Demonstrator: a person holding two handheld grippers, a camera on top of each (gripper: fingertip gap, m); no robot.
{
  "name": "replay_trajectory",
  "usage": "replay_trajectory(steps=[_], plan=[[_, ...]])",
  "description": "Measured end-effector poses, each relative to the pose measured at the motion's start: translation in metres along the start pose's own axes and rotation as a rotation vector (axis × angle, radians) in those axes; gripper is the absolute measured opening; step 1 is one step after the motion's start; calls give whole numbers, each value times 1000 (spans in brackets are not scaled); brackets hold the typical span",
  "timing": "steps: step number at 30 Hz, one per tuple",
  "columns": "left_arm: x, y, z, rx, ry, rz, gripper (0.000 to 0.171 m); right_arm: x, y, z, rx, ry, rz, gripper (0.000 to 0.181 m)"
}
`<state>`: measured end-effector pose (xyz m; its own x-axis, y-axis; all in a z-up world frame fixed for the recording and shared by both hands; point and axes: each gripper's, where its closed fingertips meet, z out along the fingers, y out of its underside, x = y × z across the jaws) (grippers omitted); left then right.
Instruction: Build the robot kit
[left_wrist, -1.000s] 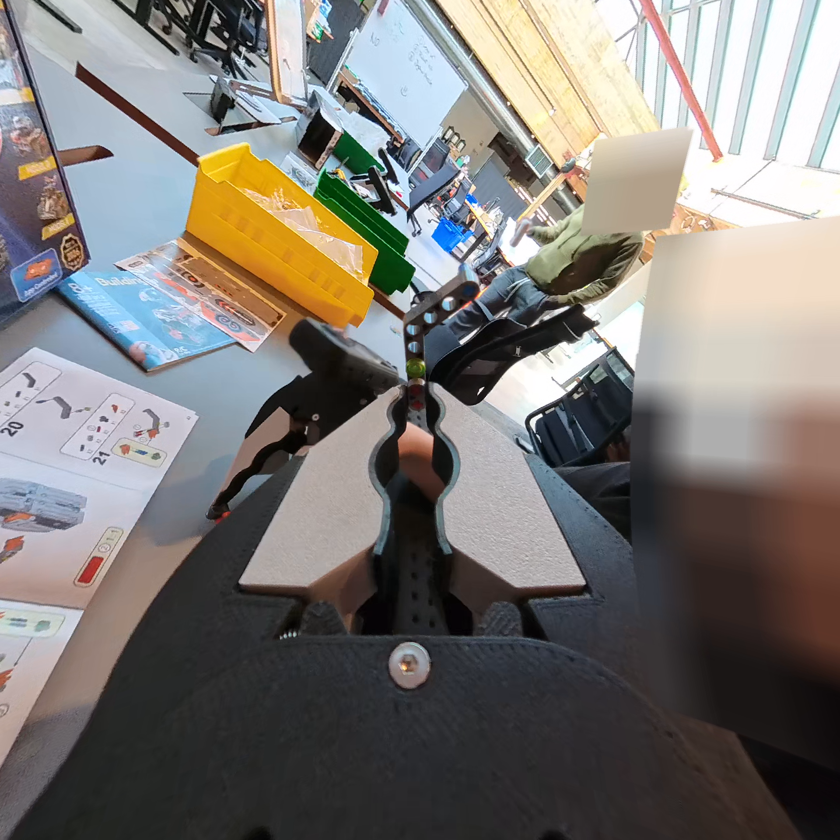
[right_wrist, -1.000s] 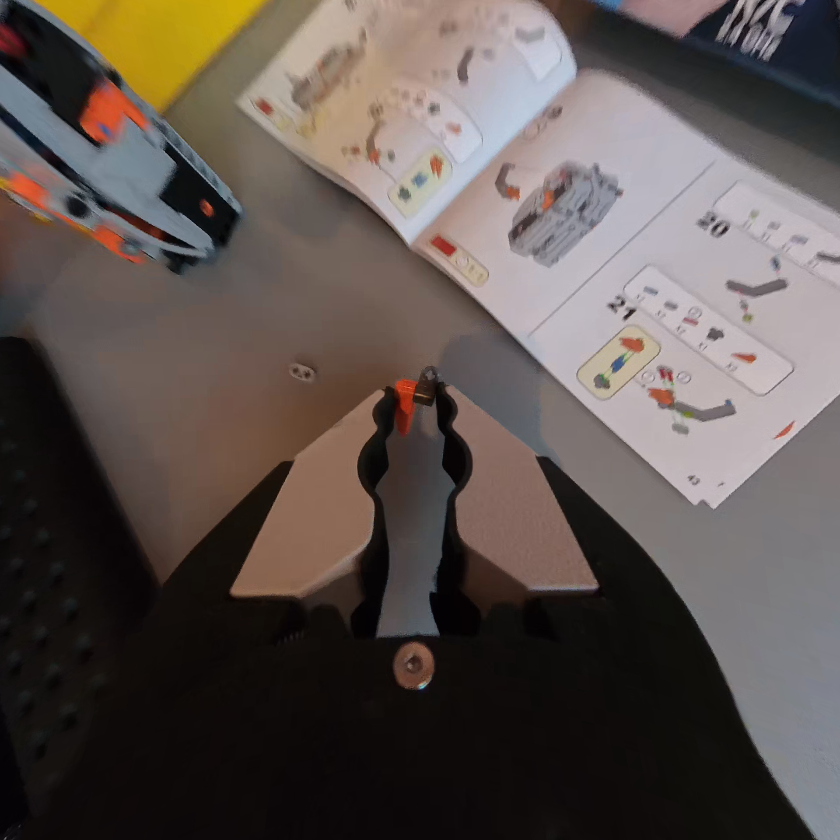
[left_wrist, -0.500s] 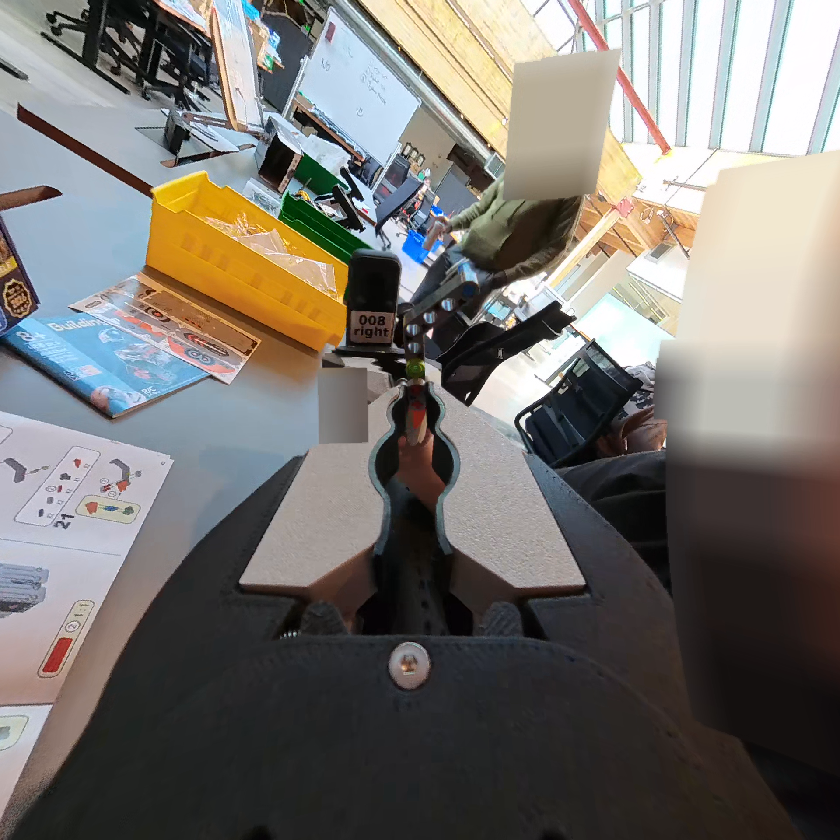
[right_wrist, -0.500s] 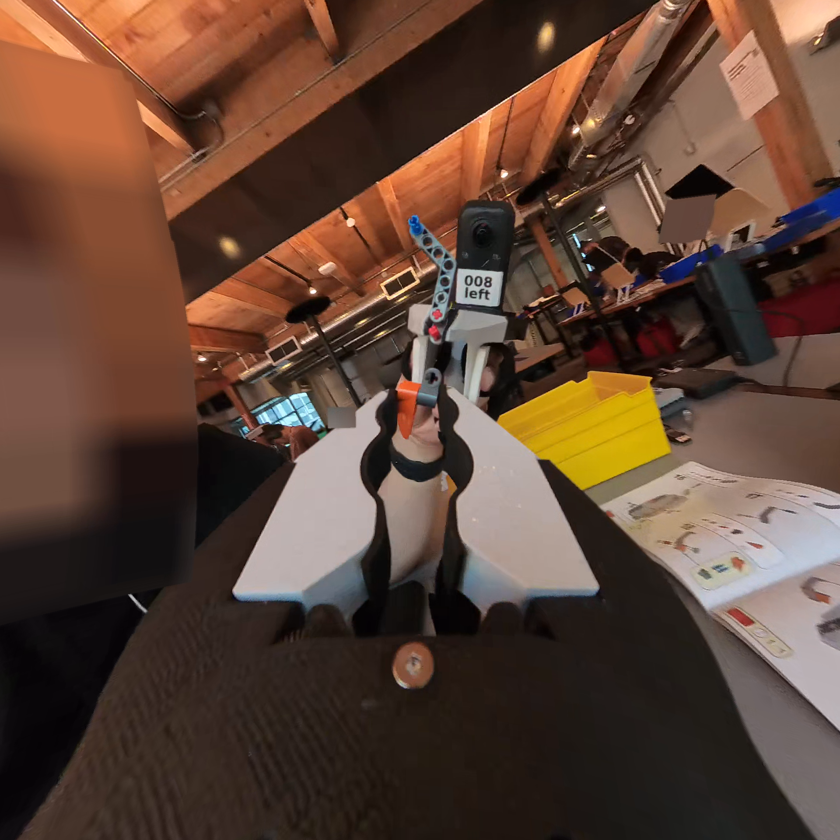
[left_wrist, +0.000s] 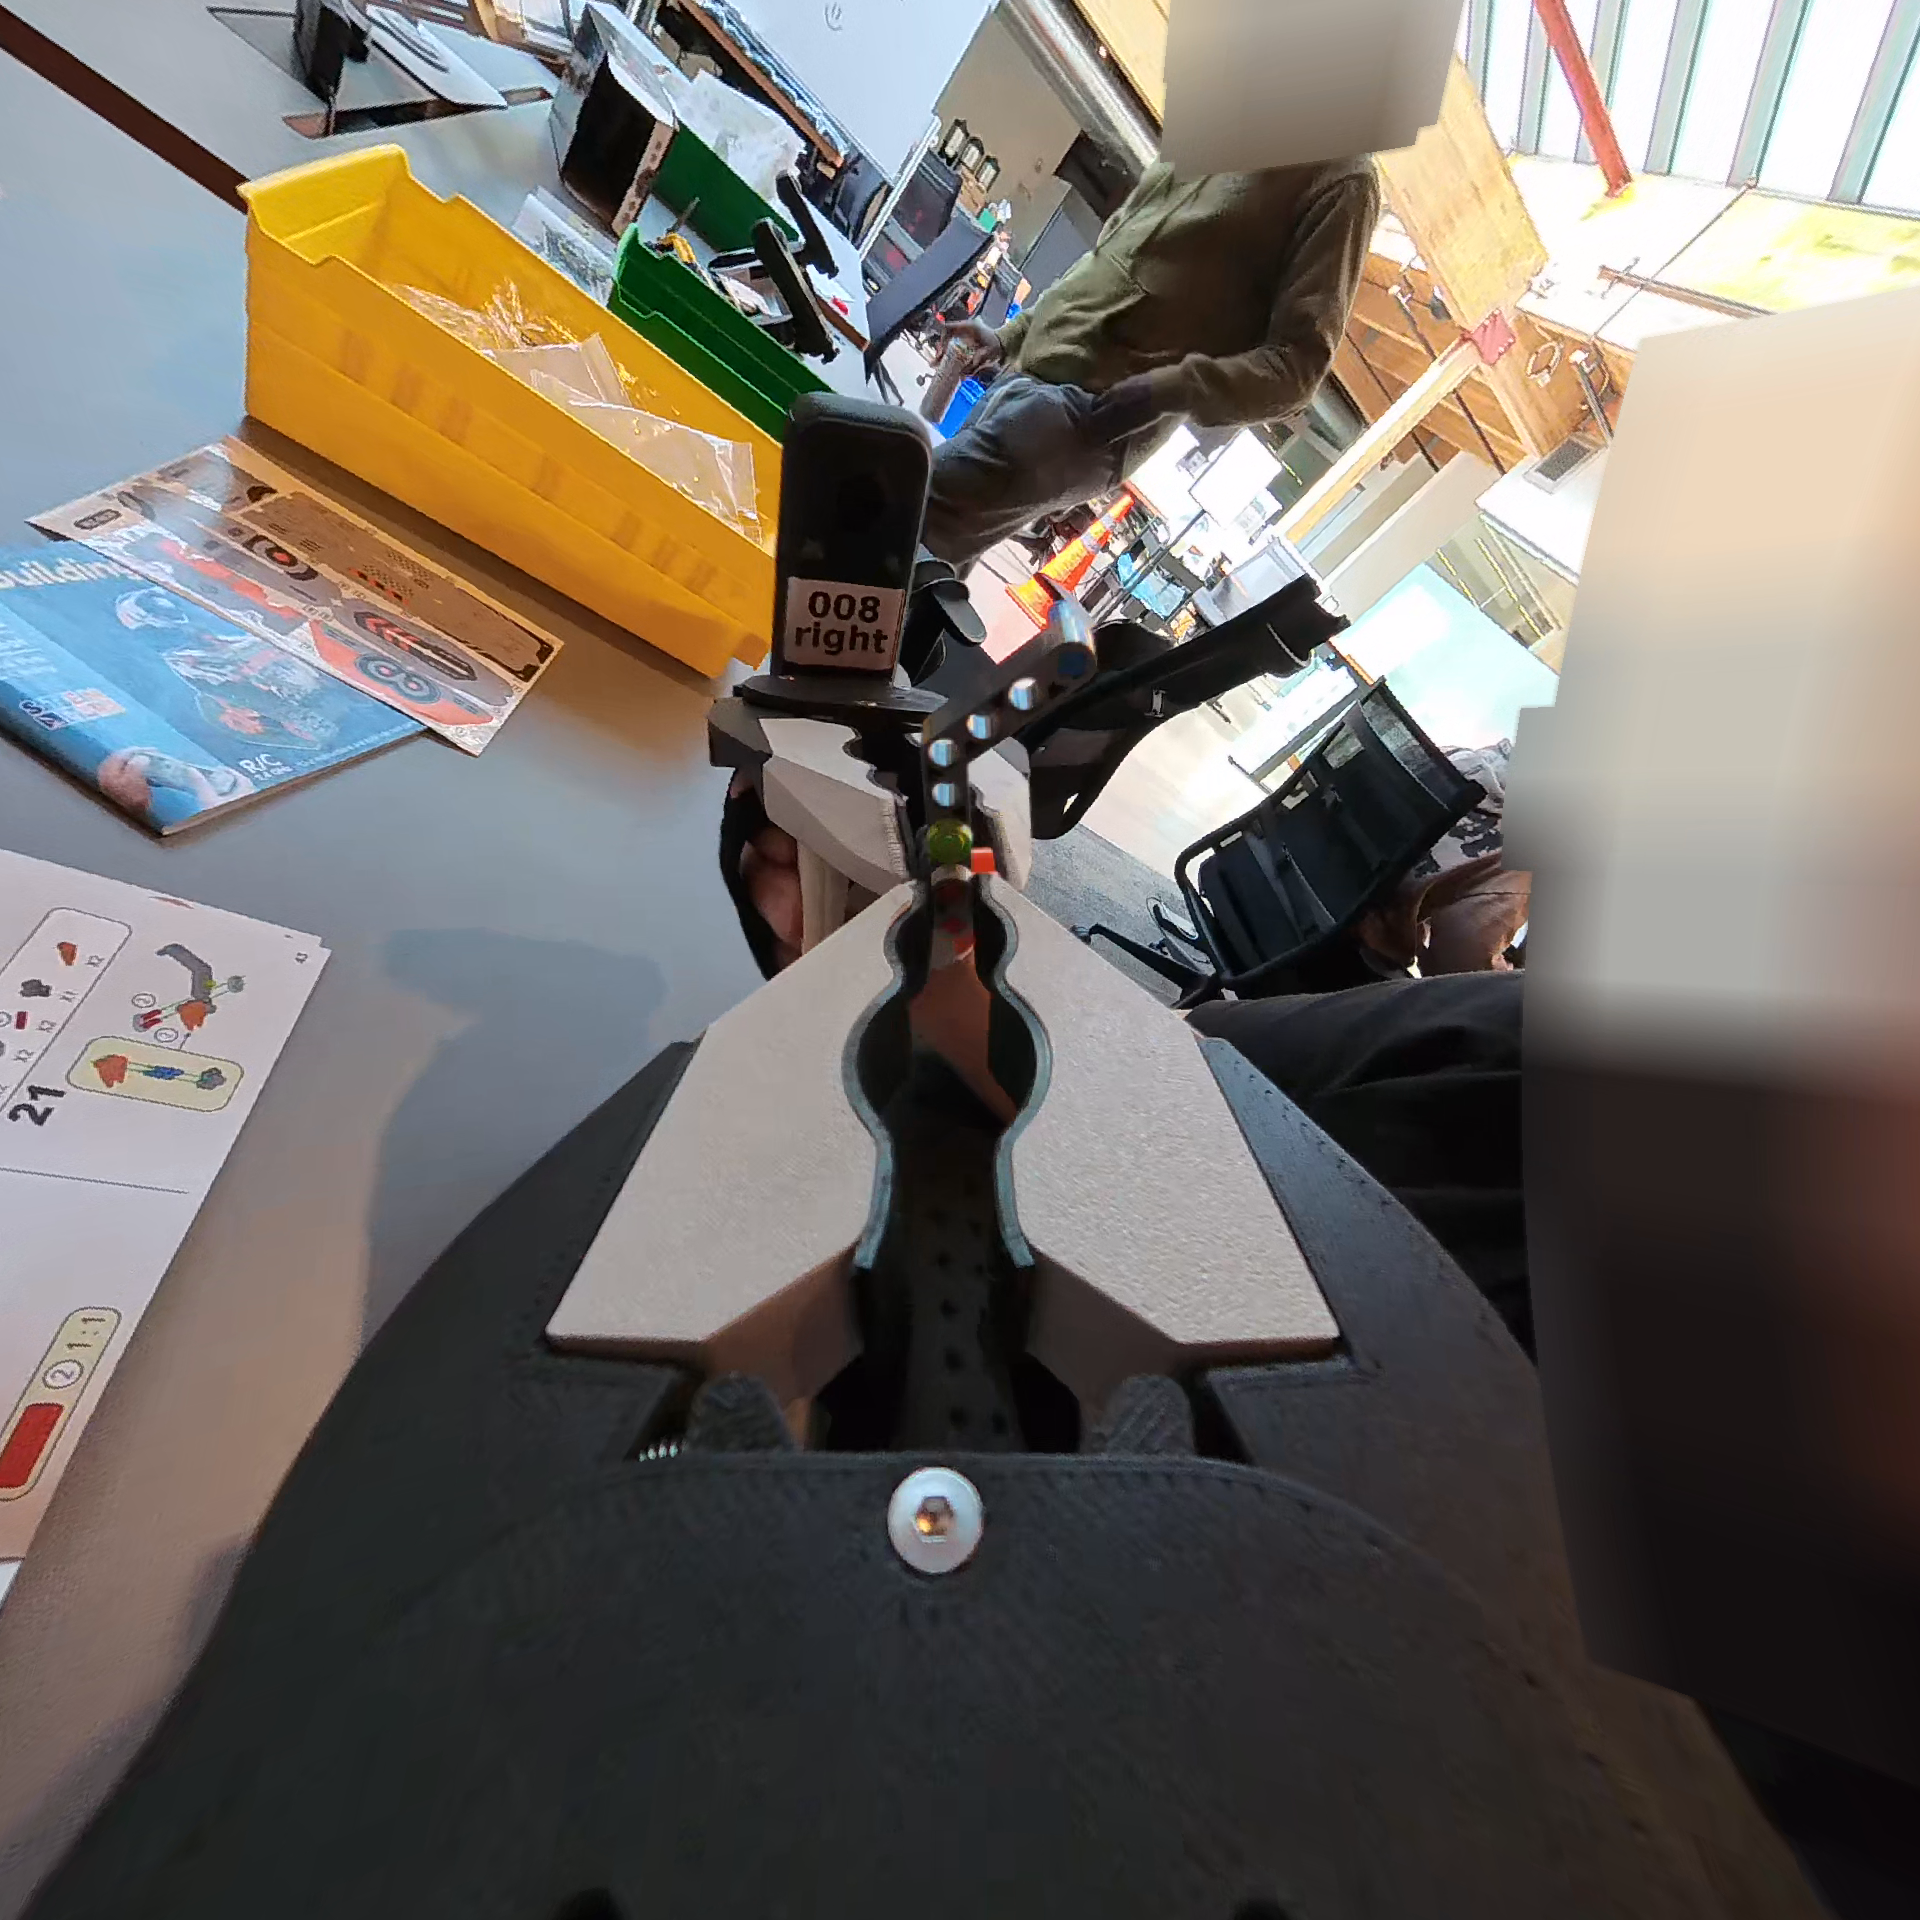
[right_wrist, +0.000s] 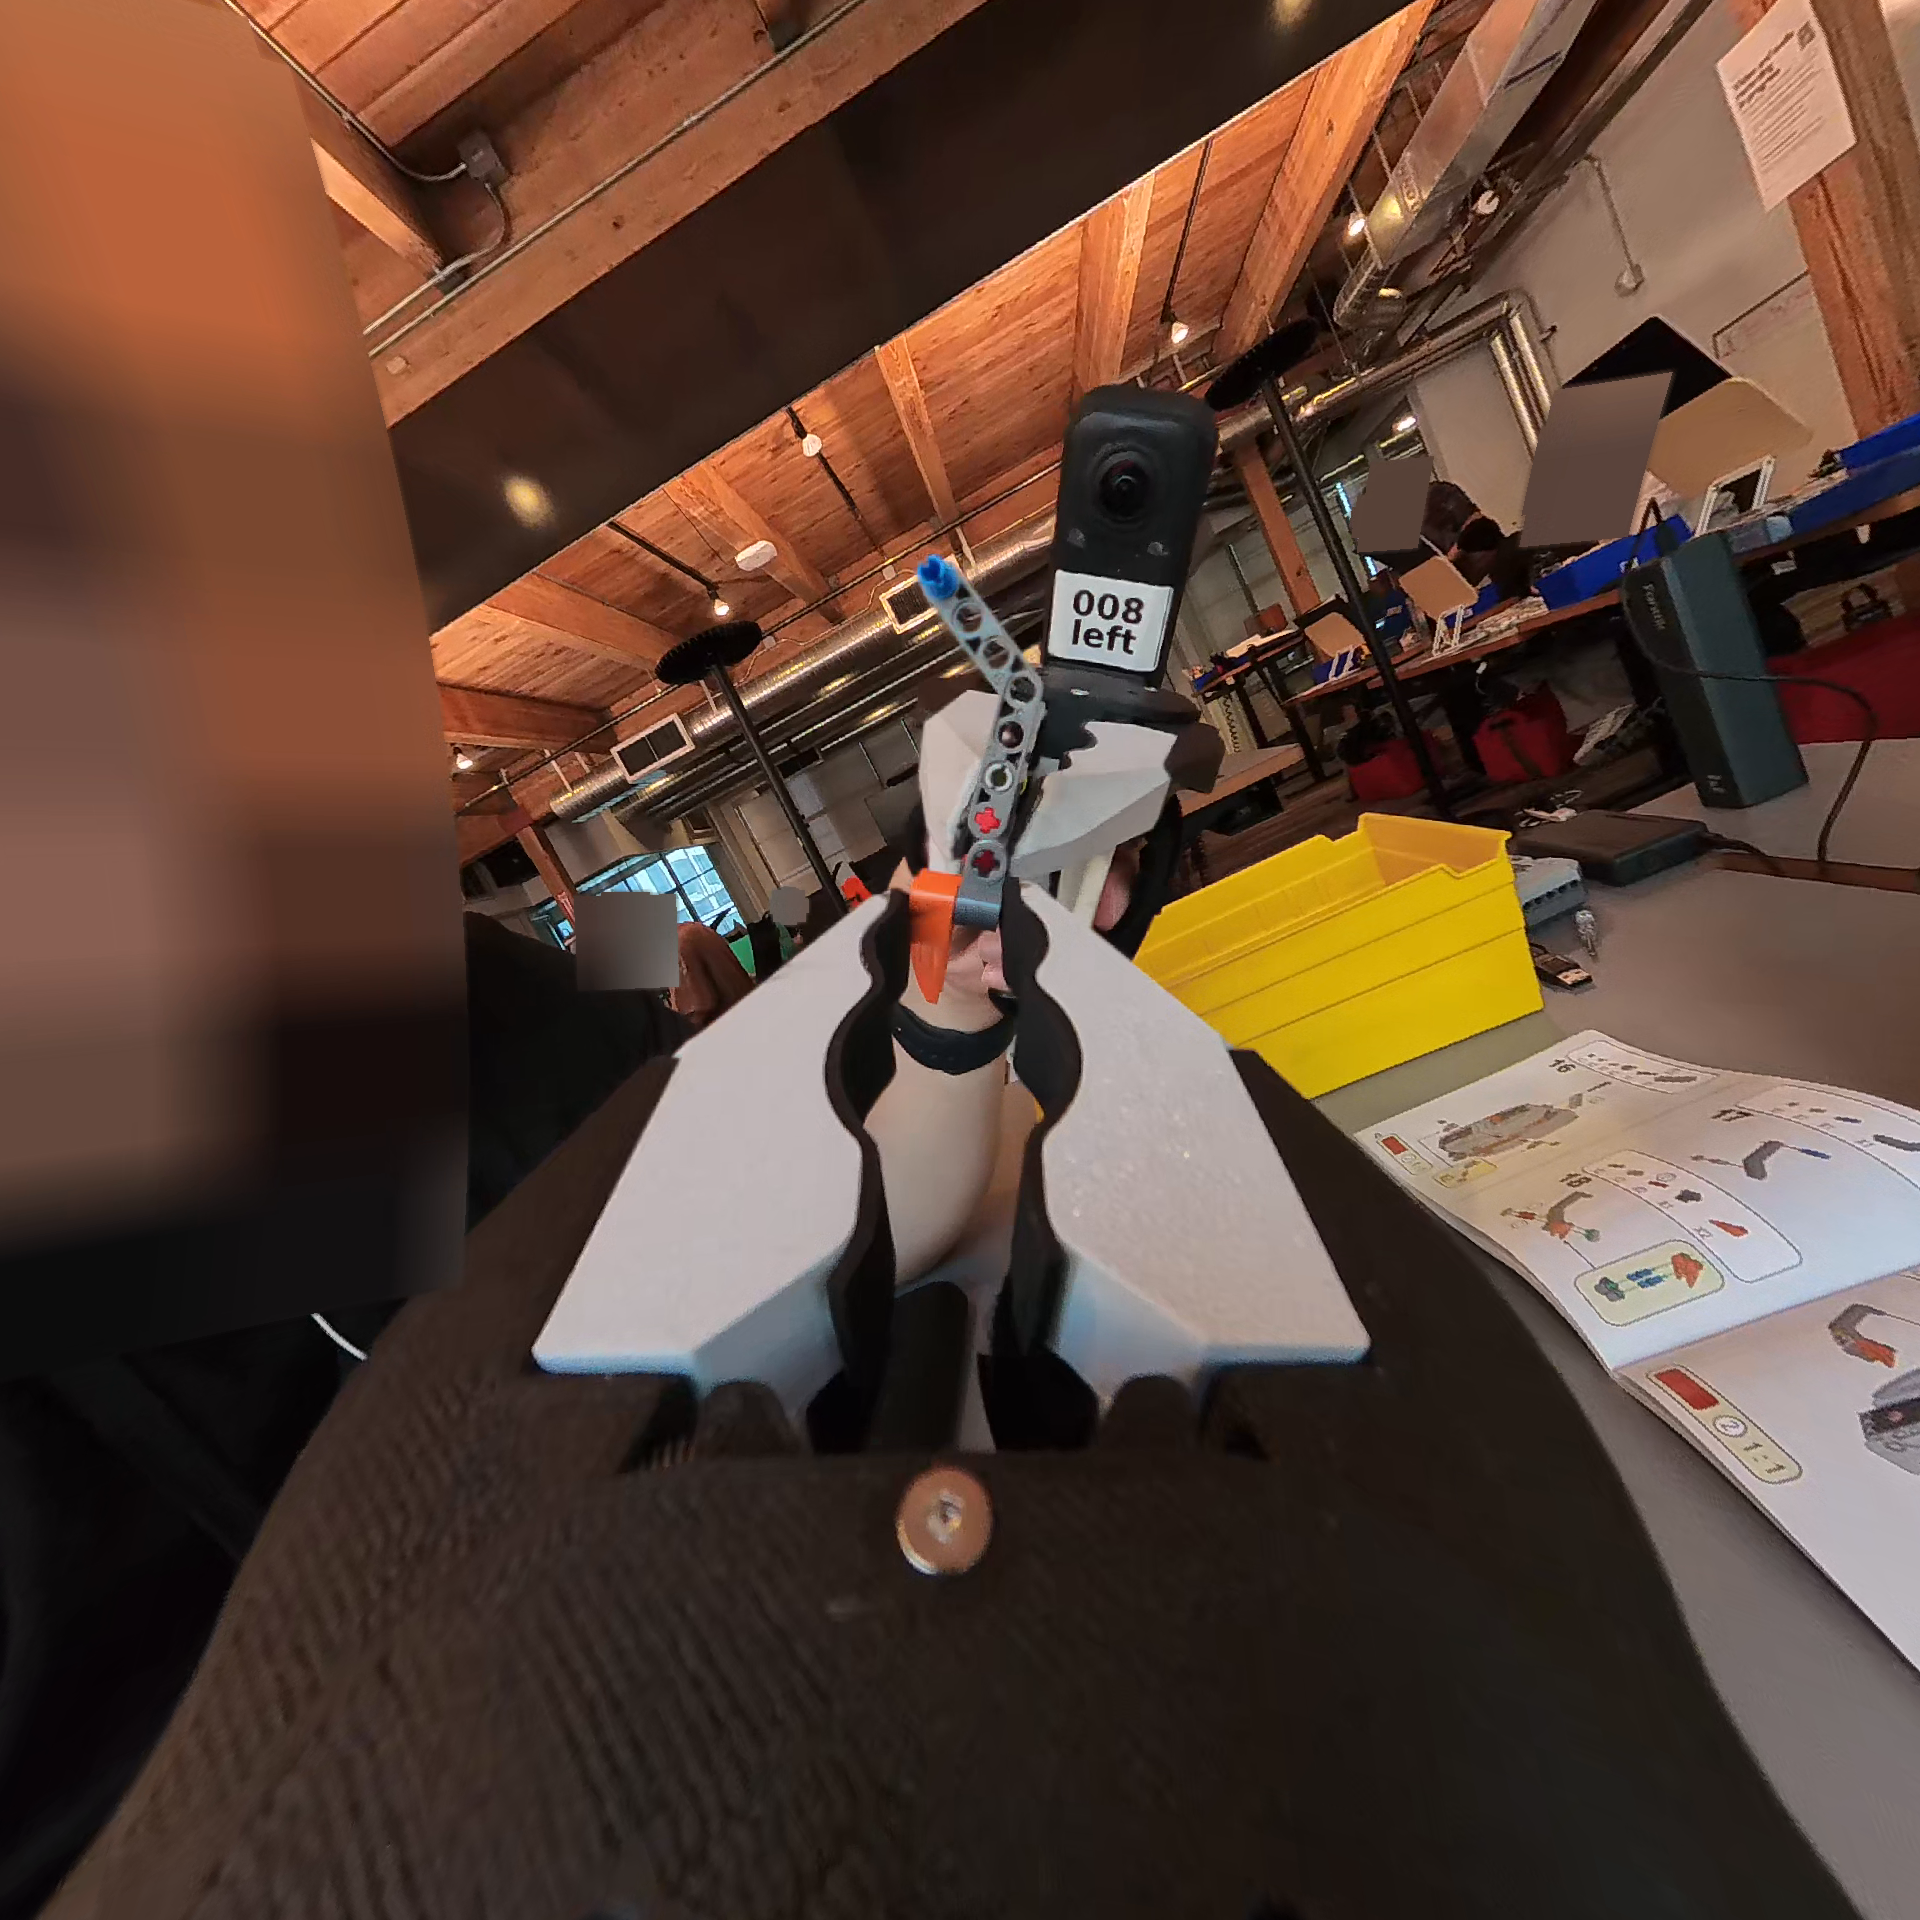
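Note:
My left gripper (left_wrist: 940, 899) is shut on the lower end of a grey bent beam (left_wrist: 982, 724) with holes. The beam carries a green pin, red pins and a blue pin at its top. It stands up in the air above the table edge. My right gripper (right_wrist: 951, 904) is shut on a small orange piece (right_wrist: 932, 930) with a grey connector. The two grippers face each other tip to tip. In the right wrist view the beam (right_wrist: 1003, 707) ends right at the orange piece, and they look to be touching. The left gripper (right_wrist: 1013, 821) shows behind it.
A yellow bin (left_wrist: 468, 395) with plastic bags and a green bin (left_wrist: 707, 301) stand on the grey table (left_wrist: 468, 831). An open instruction booklet (left_wrist: 125, 1091), a blue booklet (left_wrist: 156, 675) and a sticker sheet (left_wrist: 312, 582) lie there. A person (left_wrist: 1174, 312) and black chairs (left_wrist: 1330, 862) are beyond the edge. Left and right tips are no more than a few centimetres apart.
My right gripper rose from the table with the orange piece and turned to face the left gripper. The two grippers have closed in, bringing the orange piece up to the beam's lower end.

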<state>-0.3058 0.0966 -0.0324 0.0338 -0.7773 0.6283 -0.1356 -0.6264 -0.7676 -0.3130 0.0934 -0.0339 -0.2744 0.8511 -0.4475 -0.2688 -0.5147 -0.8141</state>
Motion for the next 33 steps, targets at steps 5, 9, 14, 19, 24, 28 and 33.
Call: replay_trajectory(steps=[5,9,14,19,24,28,33], plan=[[-4,2,0,-13,-25,10,5,2,3,-1,-29,17,-1,17],[-9,5,1,-29,-48,4,5,8,8,-4,-82,75,-37,17],[-14,8,3,-46,-61,-1,6,9,12,-7,-121,71,-18,16],[-19,9,3,-51,-86,2,5,14,17,-7,-135,69,19,16],[-20,8,4,-34,-72,-25,6,15,16,-7,-117,53,25,16],[-17,7,1,-32,-89,-10,6,16,14,-12,-151,99,20,16],[-3,-1,-9,-6,-89,21,6,61,48,-105,-642,711,-14,16]])
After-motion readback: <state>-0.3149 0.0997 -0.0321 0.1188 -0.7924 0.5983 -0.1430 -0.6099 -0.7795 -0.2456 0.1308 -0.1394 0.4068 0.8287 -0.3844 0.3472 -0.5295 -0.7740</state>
